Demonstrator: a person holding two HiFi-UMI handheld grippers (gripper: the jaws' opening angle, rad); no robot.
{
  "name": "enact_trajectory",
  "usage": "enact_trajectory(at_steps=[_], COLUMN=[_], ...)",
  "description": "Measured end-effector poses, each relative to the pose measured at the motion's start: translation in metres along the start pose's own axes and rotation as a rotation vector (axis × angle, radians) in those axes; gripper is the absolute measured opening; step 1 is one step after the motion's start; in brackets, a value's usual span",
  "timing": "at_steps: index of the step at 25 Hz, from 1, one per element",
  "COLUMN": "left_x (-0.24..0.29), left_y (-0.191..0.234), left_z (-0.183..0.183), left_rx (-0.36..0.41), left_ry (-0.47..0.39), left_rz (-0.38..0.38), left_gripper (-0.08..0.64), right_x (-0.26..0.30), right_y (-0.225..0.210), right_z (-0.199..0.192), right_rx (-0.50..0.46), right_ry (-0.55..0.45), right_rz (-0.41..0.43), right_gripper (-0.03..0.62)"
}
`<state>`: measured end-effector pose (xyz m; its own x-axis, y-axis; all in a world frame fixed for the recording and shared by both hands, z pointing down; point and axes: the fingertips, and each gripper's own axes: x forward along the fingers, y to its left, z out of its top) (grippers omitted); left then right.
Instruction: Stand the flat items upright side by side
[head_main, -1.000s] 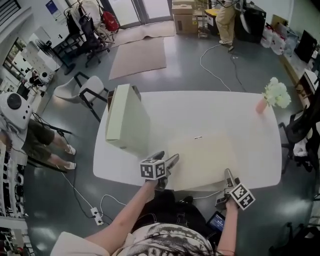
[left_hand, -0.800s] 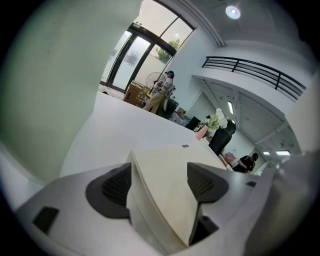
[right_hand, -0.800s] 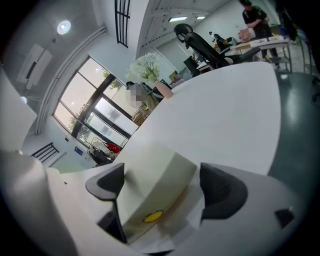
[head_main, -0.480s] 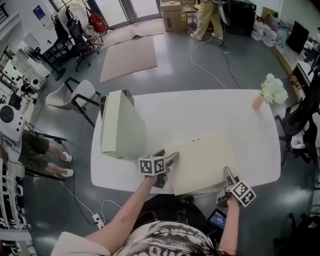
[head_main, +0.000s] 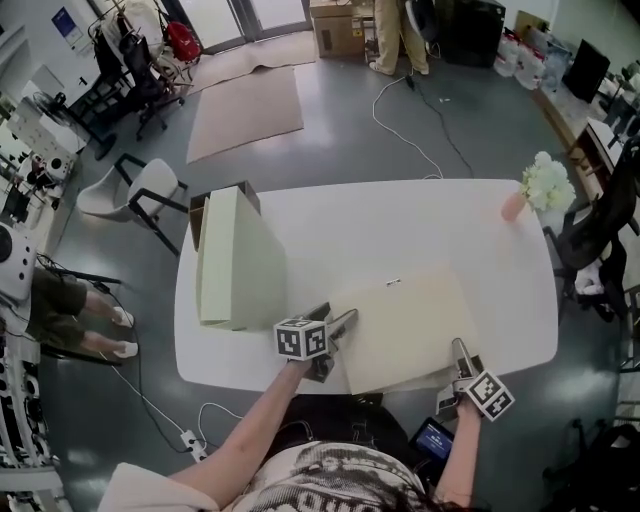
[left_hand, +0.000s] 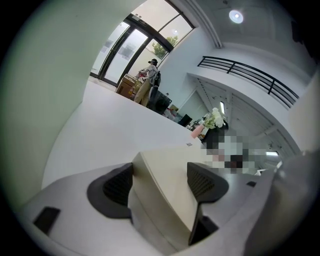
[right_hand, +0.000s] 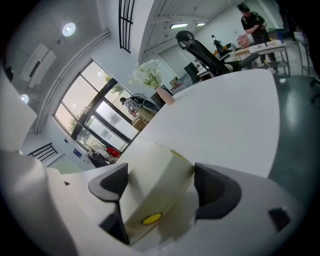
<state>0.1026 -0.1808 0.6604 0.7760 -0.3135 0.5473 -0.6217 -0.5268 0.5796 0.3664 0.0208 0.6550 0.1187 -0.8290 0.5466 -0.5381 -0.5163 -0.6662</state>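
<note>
Beige box (head_main: 405, 325) flat, long axis left-right

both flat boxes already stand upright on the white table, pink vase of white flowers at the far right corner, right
No. Only the pale green flat box stands upright; the beige flat box lies flat on the white table, as the head view shows. The pink vase of white flowers is at the far right corner.
</note>
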Motion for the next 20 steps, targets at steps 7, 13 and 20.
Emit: enact_trajectory(at_steps=[7,13,20], left_x=[0.012,0.021,0.034], left_y=[-0.009,-0.020,-0.025], left_z=[0.008,0.013,0.027], left_rx=[-0.053,-0.129,-0.155], left_ry=[-0.036,-0.071,-0.122], left_rz=[-0.069,-0.167,-0.218], left_gripper=[0.334,0.333,0.324], right_x=[-0.015,-0.040,-0.069], right_y=[0.030,0.075,0.128], right_z=[0.039,0.079,0.108], right_rx=[-0.143,-0.323,-0.390], right_ry=[-0.093,-0.188,-0.322], right_rz=[0.004,0.061,0.176], right_gripper=[0.405,0.385,0.330])
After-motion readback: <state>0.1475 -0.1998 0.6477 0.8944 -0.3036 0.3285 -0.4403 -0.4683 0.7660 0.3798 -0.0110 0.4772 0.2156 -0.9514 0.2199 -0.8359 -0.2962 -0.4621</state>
